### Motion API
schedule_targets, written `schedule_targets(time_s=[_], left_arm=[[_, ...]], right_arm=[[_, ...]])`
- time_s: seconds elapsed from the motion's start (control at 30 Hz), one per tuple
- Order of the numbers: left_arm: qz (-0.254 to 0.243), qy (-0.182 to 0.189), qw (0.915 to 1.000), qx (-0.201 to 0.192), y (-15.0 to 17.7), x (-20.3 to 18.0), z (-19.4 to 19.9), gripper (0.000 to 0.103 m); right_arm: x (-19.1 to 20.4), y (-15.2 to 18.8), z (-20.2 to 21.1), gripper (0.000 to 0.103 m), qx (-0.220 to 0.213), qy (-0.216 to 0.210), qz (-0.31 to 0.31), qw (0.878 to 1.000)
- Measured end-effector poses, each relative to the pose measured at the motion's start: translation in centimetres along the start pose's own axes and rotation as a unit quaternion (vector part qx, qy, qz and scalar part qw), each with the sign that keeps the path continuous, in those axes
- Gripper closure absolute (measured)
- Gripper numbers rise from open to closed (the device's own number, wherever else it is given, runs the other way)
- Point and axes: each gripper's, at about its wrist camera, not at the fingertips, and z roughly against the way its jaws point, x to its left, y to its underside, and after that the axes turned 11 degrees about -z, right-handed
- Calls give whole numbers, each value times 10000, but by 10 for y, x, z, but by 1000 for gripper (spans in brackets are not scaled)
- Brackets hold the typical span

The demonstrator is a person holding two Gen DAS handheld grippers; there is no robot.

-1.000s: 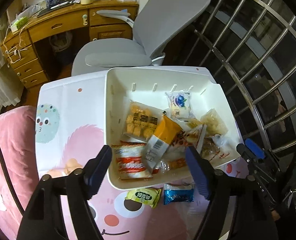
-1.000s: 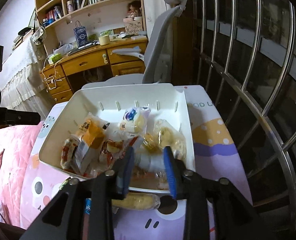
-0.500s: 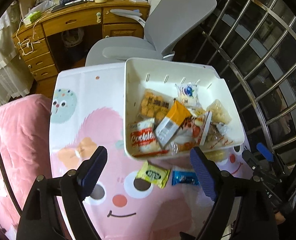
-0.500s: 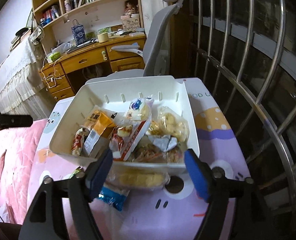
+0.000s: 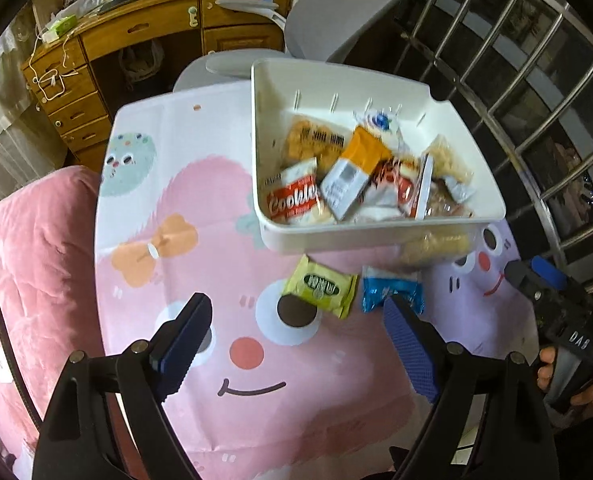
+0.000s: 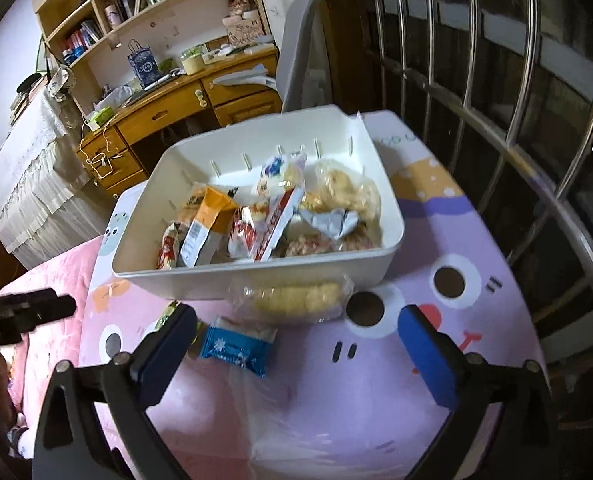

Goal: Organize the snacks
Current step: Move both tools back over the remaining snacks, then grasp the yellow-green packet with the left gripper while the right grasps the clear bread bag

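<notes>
Snacks fill the white bin on the counter; the left gripper, fingers released, hovers near green and blue packets. Right view: the right gripper has just been opening, empty, a clear bag against the bin.

Left gripper hangs over the cartoon tablecloth, jaws just widening with nothing between them. A green-yellow packet and a blue packet lie side by side just before the white bin crammed with snacks; right gripper peeks in at the right edge
</notes>
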Motion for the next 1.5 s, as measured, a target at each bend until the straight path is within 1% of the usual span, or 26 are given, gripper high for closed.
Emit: schedule_targets(time_s=[0.13,0.3,0.4,0.5,0.73,0.9,1.03,1.13,1.17,1.3,1.37,1.47,1.5], left_arm=[[18,116,9999,111,12,-1,-18,16],[-34,184,9997,174,18,-4,-44,16],[-113,177,9996,170,20,-7,-58,16],[-199,170,9995,169,19,-12,-73,16],[-267,78,9996,100,10,-14,-97,16],[-316,35,9994,147,2,-12,-113,16],[-407,5,9991,134,-2,-12,-119,16],[-508,-32,9987,89,-5,-13,-121,16],[-567,-94,9983,74,-6,-14,-122,16],[-829,-138,9964,92,-8,-20,-127,17],[-935,-156,9954,136,-9,-23,-131,18],[-968,-126,9950,209,-7,-24,-136,22],[-965,-114,9950,221,-6,-24,-136,26]], right_arm=[[0,8,-14,0,202,6,-139,9997],[-4,15,-38,0,433,136,-299,9985],[-5,19,-53,0,529,240,-373,9976],[-7,22,-68,0,514,346,-389,9973],[-7,24,-92,0,283,388,-283,9984],[3,26,-103,0,15,371,132,9992],[13,29,-110,0,-132,669,447,9967],[17,30,-113,0,-226,720,488,9960],[18,30,-113,0,-259,721,495,9958],[21,31,-116,0,-347,726,573,9951],[22,32,-116,0,-384,727,611,9947],[21,32,-118,0,-367,670,652,9949],[21,32,-119,0,-338,690,658,9949]])
